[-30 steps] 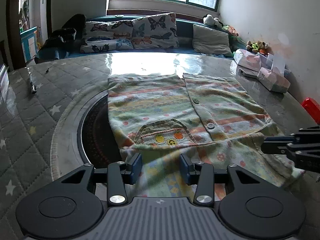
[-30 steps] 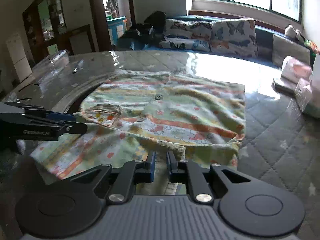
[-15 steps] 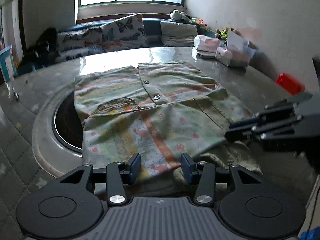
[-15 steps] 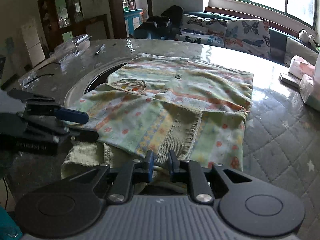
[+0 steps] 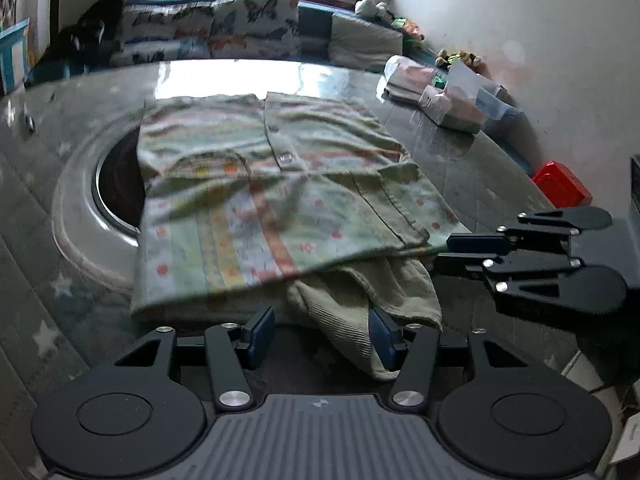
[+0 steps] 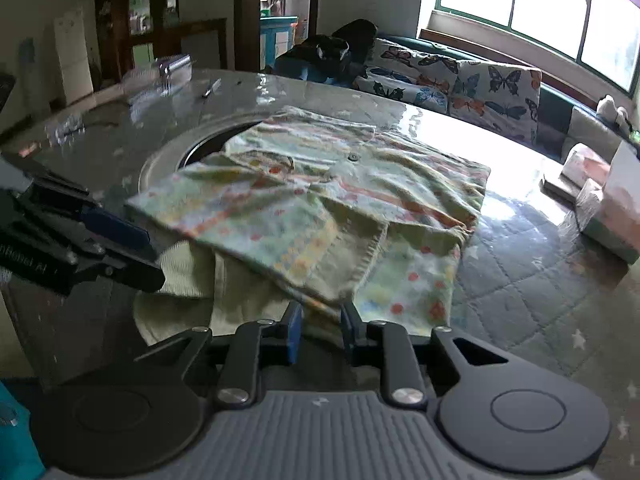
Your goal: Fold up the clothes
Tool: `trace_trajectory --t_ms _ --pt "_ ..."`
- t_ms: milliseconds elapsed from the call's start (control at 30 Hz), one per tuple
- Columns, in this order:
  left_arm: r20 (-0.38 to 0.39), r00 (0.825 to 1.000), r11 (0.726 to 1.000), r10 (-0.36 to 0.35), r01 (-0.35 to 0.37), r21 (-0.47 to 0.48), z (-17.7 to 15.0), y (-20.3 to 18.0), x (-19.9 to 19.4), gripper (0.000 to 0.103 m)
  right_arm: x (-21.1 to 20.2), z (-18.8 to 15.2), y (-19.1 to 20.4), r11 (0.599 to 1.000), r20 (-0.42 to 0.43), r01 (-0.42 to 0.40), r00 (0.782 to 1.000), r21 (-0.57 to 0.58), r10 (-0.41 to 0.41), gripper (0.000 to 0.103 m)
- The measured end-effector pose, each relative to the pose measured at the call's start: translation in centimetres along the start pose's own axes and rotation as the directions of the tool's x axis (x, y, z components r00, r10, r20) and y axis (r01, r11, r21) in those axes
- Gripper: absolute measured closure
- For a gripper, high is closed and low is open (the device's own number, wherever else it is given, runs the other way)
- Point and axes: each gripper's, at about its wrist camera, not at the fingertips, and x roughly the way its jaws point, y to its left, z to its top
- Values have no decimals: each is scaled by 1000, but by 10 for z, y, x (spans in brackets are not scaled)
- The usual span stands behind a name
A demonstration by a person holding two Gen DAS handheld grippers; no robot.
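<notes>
While the child's cardigan [image 5: 280,184] lies partly folded on the table [image 5: 460,152], sleeves crossed, both grippers, left [image 5: 320,334] and right [image 6: 318,330], stand apart; more folds remain.

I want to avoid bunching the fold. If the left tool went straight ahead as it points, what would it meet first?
Probably the ribbed cuff hanging off the table edge from the shirt, since it already lies between the left tool fingers; depth is unclear.

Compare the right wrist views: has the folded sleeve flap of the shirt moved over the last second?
Yes. The sleeve flap has been drawn leftward across the shirt, toward the round inset in the table, and now lies nearer the pocket.
</notes>
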Motion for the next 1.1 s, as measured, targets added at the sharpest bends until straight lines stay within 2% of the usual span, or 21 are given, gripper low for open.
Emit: trace_trajectory --t_ms 133,233,300,400,433,500,600,800,867,900,933,1000,1033,1067,1100 --pt "-63 996 996 -55 50 -74 -3 3 6 48 -5 -8 3 999 -4 25 1000 -43 -25 77" --pt "-59 997 995 -57 51 -91 -3 3 7 53 -8 -14 7 996 -3 28 1000 -80 -28 71" --pt "-57 996 993 -63 57 -101 -2 3 7 69 -8 -17 10 994 -5 25 1000 -106 -25 70" --pt "-50 995 992 -83 78 -101 3 1 5 85 -7 -22 18 987 -9 22 1000 -160 -24 65" --pt "-35 996 991 -88 84 -100 8 1 2 88 -7 -23 21 983 -6 23 1000 -184 -24 61" --pt "-5 995 991 -97 96 -97 17 1 -5 89 -7 -25 27 975 3 27 1000 -219 -27 60" --pt "6 994 989 -108 108 -96 23 5 -7 90 -8 -23 31 968 33 33 999 -247 -26 49" --pt "29 991 987 -129 131 -94 36 12 -11 90 3 -8 38 962 104 42 994 -271 -14 49" --pt "36 990 986 -136 139 -93 40 15 -12 90 10 -3 40 962 118 34 993 -269 -2 54" --pt "40 989 985 -140 143 -92 42 16 -13 89 13 0 40 964 125 30 992 -264 4 60" --pt "44 989 985 -144 147 -92 44 17 -14 89 15 3 39 967 130 16 991 -253 17 71" --pt "51 987 984 -151 155 -91 48 19 -15 88 16 11 33 976 121 -16 992 -217 43 84" --pt "55 987 983 -154 159 -90 50 21 -16 87 16 15 30 981 115 -29 992 -192 52 87" --pt "62 987 985 -149 154 -76 46 22 -19 85 17 19 25 985 111 -43 992 -166 62 88" --pt "67 988 987 -142 146 -62 42 23 -22 76 17 23 21 989 108 -57 991 -140 73 91"
